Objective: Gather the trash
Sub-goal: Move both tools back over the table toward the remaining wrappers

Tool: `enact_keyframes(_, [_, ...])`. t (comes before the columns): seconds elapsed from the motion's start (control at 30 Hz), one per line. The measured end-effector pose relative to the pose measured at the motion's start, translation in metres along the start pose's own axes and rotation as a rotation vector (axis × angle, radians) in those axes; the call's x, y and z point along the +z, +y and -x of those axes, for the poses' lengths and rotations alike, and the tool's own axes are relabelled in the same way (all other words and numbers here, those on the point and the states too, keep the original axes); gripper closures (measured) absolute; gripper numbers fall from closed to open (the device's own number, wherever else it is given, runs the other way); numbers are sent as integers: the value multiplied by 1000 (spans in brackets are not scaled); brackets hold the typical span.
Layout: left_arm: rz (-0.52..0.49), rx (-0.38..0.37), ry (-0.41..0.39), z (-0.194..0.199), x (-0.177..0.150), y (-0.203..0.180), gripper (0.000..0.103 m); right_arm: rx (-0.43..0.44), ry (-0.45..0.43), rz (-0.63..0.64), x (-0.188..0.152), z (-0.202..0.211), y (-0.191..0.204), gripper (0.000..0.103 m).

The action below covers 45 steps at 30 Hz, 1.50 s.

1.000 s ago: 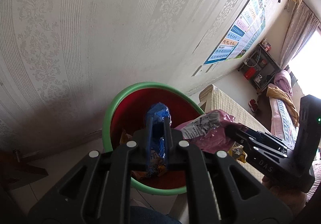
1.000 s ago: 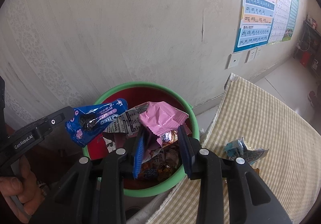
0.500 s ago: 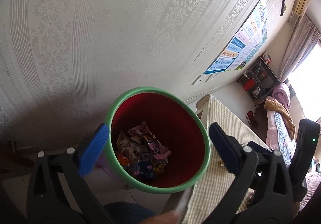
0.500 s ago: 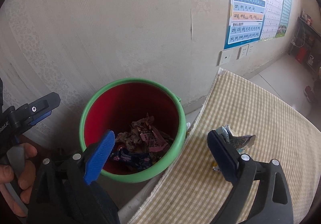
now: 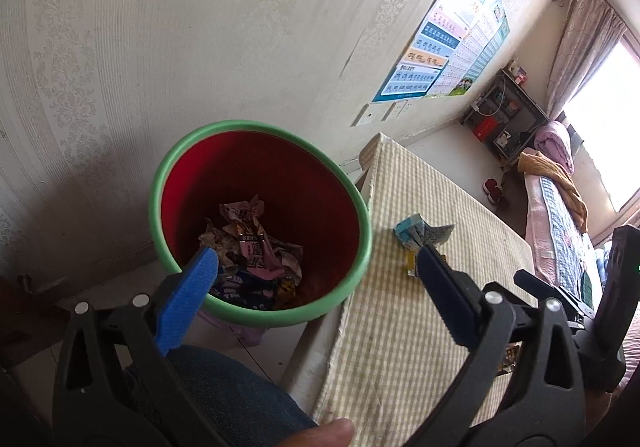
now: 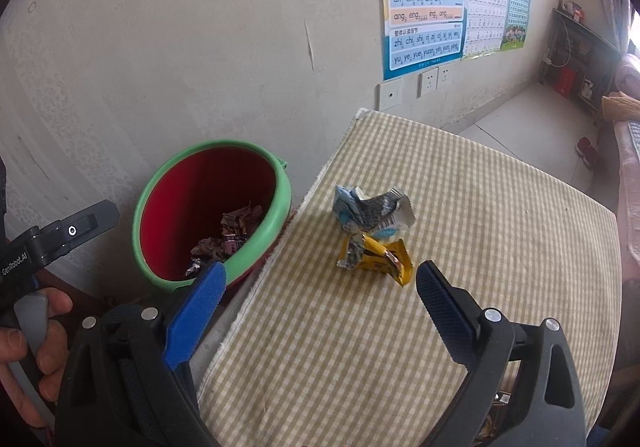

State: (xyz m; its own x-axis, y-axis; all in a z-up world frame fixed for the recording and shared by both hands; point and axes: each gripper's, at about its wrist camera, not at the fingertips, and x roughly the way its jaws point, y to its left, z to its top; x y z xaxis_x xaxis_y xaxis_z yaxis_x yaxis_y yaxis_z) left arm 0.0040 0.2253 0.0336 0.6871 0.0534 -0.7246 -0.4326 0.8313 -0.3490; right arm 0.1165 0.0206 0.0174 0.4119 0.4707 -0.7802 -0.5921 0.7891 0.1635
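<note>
Pale wallpaper with a faint damask pattern backs a small table draped in a yellow-and-white checked cloth, its woven edge frayed at the near side. Two pieces of trash lie on the cloth, touching each other: a crumpled blue-and-white wrapper with silvery foil lining showing at the torn end, and just in front of it a glossy yellow snack packet, creased and half folded. On the floor, just beside the table's edge, stands one round plastic bin, red inside with a thick green rolled rim. Its bottom holds a heap of scrunched wrappers, pink, dark blue and brownish, too tangled to count.

Both claws are spread wide and empty. The left gripper hangs with one blue ribbed pad over the bin's near rim and the other over the cloth. The right gripper is over the table with nothing between its jaws; the yellow packet lies just beyond its right pad. A hand grips the left tool's grey trigger.
</note>
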Motion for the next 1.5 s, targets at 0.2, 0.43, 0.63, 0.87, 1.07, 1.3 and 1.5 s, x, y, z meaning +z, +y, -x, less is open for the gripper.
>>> enact_keyframes(0.2, [-71, -39, 41, -10, -14, -44, 6, -47, -13, -59, -19, 26, -40, 10])
enact_keyframes(0.43, [-157, -76, 90, -21, -34, -90, 6, -103, -17, -128, -43, 49, -86, 10])
enact_keyframes(0.63, [-205, -83, 128, -31, -43, -115, 6, -138, 6, -177, -65, 57, -115, 10])
enact_keyframes(0.87, [-238, -83, 156, -41, -48, -130, 6, -172, 24, -228, -83, 61, -141, 10])
enact_keyframes(1.07, [-248, -83, 176, -52, -50, -134, 6, -188, 52, -265, -90, 53, -155, 10])
enact_keyframes(1.3, [-246, -80, 201, -67, -52, -134, 6, -212, 109, -320, -102, 32, -176, 10])
enact_keyframes(1.5, [-232, -67, 231, -85, -52, -129, 6, -208, 165, -362, -108, 13, -194, 20])
